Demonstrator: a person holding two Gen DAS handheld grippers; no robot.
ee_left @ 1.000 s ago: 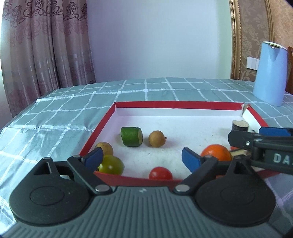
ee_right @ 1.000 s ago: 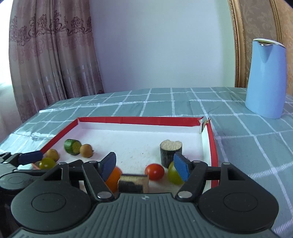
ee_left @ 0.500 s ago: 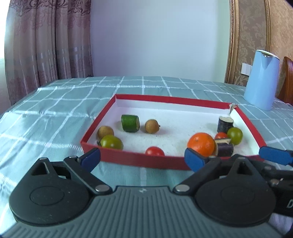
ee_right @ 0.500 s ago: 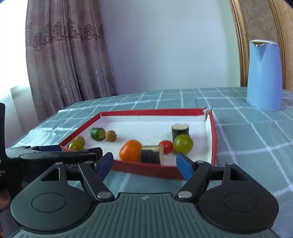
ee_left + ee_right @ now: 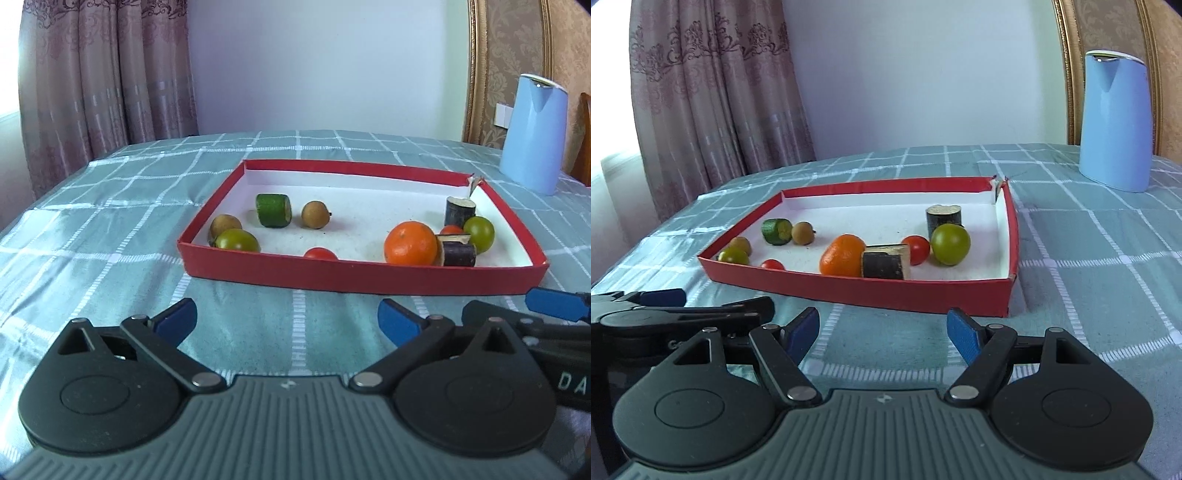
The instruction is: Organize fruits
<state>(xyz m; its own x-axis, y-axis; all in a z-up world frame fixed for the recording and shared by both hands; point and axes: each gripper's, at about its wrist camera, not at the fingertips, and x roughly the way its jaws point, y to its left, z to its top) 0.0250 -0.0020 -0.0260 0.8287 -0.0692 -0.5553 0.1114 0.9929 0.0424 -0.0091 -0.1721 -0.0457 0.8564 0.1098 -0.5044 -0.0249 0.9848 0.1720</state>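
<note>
**Both grippers empty in front of the fruit tray**

We hold our left gripper [image 5: 286, 319] over the tablecloth [image 5: 110, 236], its jaws just opened wide with nothing between them. Our right gripper [image 5: 882, 332] is also spread apart and empty. The fruits lie in the red tray [image 5: 354, 275] ahead: an orange [image 5: 410, 243] near the front wall, a green tomato [image 5: 950, 239] toward the right side.

glossy checked cloth [image 5: 110, 229] under a matt red cardboard tray [image 5: 354, 275].
</note>
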